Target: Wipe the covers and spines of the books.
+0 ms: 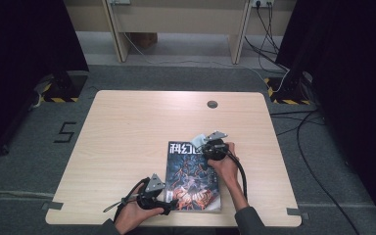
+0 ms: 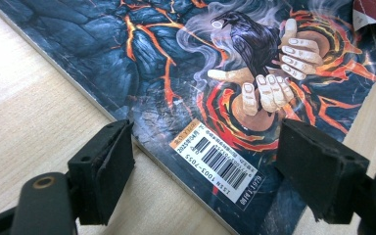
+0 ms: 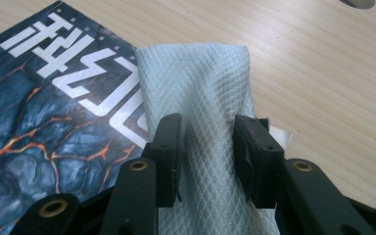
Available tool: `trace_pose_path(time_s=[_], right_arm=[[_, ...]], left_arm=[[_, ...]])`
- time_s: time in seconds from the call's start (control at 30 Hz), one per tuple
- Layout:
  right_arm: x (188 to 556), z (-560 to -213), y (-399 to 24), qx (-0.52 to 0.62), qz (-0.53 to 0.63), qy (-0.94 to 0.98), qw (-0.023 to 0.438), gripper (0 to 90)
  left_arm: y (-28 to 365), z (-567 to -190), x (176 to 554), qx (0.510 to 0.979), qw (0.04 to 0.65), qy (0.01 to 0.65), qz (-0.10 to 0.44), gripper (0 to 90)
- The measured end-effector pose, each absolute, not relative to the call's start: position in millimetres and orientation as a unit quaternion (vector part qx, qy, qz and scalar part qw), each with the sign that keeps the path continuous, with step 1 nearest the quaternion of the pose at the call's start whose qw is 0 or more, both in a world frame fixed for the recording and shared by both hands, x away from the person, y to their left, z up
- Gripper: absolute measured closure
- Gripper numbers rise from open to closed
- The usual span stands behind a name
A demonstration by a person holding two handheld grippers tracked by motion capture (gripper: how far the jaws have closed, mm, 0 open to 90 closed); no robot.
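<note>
Lying flat on the counter (image 1: 127,127), the magazine (image 1: 188,174) is kept lengthwise away from the person, its title end touched by a white cloth (image 3: 200,98) pinched in the right tongs (image 3: 206,147), while the left tongs (image 2: 205,166) are spread across its near corner.

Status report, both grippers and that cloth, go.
Right gripper shut on white waffle-textured cloth, at the far corner of the dark lava-pattern magazine. Left gripper open, jaws astride magazine's near corner. Light wooden table: nothing in the way.
</note>
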State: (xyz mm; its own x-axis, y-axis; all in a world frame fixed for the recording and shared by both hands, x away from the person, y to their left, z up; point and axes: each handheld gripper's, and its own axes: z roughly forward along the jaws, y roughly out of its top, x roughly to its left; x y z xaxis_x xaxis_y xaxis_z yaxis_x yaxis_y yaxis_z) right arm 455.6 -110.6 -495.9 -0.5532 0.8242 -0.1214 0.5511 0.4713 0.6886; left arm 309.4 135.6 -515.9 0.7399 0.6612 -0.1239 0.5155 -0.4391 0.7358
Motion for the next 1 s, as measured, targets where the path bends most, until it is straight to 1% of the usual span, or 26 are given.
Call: trace_pose_path(time_s=[0.07, 0.1, 0.17, 0.4, 0.53, 0.63, 0.8, 0.87, 0.97, 1.0], right_arm=[[455.9, -494.4, -102.3, 0.404, 0.289, 0.836, 0.236, 65.9], [457.4, -494.1, -92.9, 0.397, 0.289, 0.840, 0.232, 65.9], [458.9, -494.6, -88.9, 0.390, 0.292, 0.842, 0.230, 66.0], [467.9, -491.7, -45.7, 0.353, 0.292, 0.867, 0.197, 65.9], [467.1, -492.1, -30.4, 0.336, 0.302, 0.874, 0.179, 65.8], [464.4, -491.7, -25.7, 0.328, 0.301, 0.878, 0.173, 65.7], [469.5, -491.7, -28.6, 0.340, 0.304, 0.874, 0.166, 59.4], [472.0, -491.7, -27.6, 0.347, 0.300, 0.872, 0.173, 59.6], [468.7, -491.5, -23.1, 0.339, 0.295, 0.874, 0.184, 64.0], [465.9, -491.2, -22.1, 0.332, 0.294, 0.878, 0.180, 64.1]], left_arm=[[135.5, -515.9, 309.2, 0.843, 0.398, 0.350, 0.092, 20.6], [135.4, -515.7, 309.2, 0.843, 0.397, 0.350, 0.092, 20.6], [135.6, -515.9, 309.5, 0.844, 0.398, 0.348, 0.091, 20.6], [135.9, -516.1, 309.4, 0.844, 0.399, 0.347, 0.092, 20.7], [135.8, -516.0, 309.7, 0.844, 0.399, 0.346, 0.090, 20.8], [135.9, -516.2, 309.1, 0.843, 0.399, 0.348, 0.092, 20.8], [135.9, -516.2, 309.0, 0.843, 0.400, 0.349, 0.092, 20.7], [135.9, -516.0, 309.7, 0.844, 0.399, 0.346, 0.092, 20.6], [135.9, -516.3, 309.0, 0.843, 0.400, 0.348, 0.092, 20.6], [135.9, -516.2, 309.2, 0.843, 0.399, 0.348, 0.092, 20.6]])
